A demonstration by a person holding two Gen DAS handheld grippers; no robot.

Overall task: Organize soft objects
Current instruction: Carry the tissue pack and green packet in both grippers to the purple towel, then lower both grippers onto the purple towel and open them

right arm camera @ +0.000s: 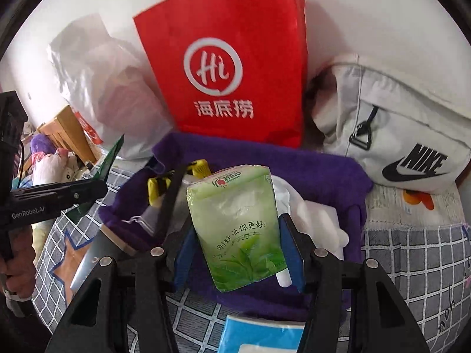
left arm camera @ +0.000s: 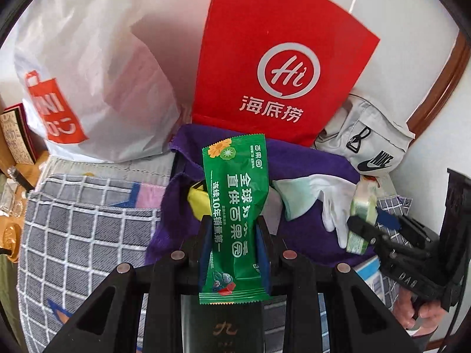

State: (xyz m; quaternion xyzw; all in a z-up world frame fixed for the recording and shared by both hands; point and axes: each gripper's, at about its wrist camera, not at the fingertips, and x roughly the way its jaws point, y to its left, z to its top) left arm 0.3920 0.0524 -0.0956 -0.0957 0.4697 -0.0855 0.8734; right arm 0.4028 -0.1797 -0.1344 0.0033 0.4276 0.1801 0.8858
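My left gripper [left arm camera: 234, 229] is shut on a green snack packet [left arm camera: 235, 206] and holds it above a purple cloth [left arm camera: 309, 170]. My right gripper [right arm camera: 238, 244] is shut on a green tissue pack [right arm camera: 235, 223] over the same purple cloth [right arm camera: 323, 176]. White gloves [left arm camera: 323, 200] and a yellow item [left arm camera: 197, 198] lie on the cloth. In the left wrist view the right gripper [left arm camera: 365, 229] shows at the right with the tissue pack [left arm camera: 362, 211]. In the right wrist view the left gripper [right arm camera: 100, 188] shows at the left with the green packet [right arm camera: 110, 161] edge-on.
A red paper bag [left arm camera: 279, 67] and a white plastic bag [left arm camera: 88, 73] stand behind the cloth against the wall. A white Nike bag [left arm camera: 368, 138] lies at the right. A grey checked blanket [left arm camera: 73, 235] covers the surface. A blue tissue pack [right arm camera: 262, 335] lies near the front.
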